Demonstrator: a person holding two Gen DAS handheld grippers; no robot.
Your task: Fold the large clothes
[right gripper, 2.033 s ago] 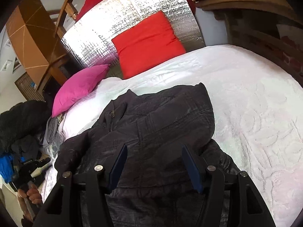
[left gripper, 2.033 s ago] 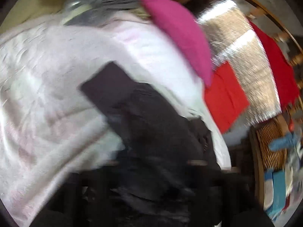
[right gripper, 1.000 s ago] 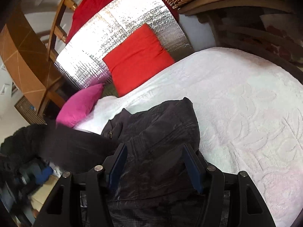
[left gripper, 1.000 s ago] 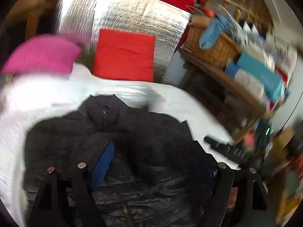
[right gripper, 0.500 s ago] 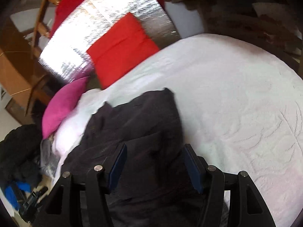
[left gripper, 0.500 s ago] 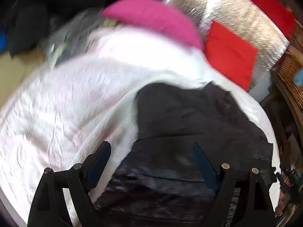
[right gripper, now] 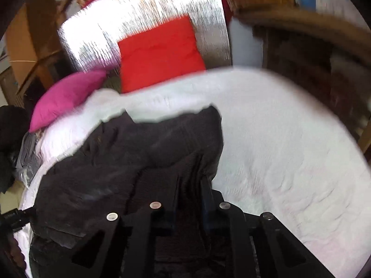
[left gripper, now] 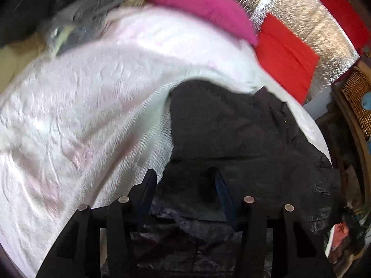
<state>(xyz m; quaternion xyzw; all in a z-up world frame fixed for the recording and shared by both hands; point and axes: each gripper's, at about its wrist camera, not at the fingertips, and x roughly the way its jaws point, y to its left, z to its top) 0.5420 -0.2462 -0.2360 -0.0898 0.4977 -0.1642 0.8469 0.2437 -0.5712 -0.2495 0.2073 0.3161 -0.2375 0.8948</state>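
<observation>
A large black jacket [left gripper: 243, 134] lies on a white textured bedspread [left gripper: 81, 120], partly folded with both sleeves laid in. My left gripper [left gripper: 183, 180] hangs over the jacket's near left edge, its jaws partly open with black fabric between them. In the right wrist view the jacket [right gripper: 143, 148] fills the lower left. My right gripper [right gripper: 190, 185] is shut on a pleat of the jacket near its right edge. The bedspread [right gripper: 278, 139] spreads to the right.
A pink pillow [left gripper: 197, 2] and a red pillow [left gripper: 285, 55] lean on a silver foil headboard [left gripper: 308, 16]. A wicker basket [left gripper: 357, 92] stands at the right. Grey clothes [right gripper: 27, 153] lie by the bed's left side. Dark wooden furniture [right gripper: 301, 53] stands behind the bed.
My right gripper has closed on the jacket fabric. My left gripper's jaws have narrowed around the jacket's left edge. Both views are blurred by motion.
</observation>
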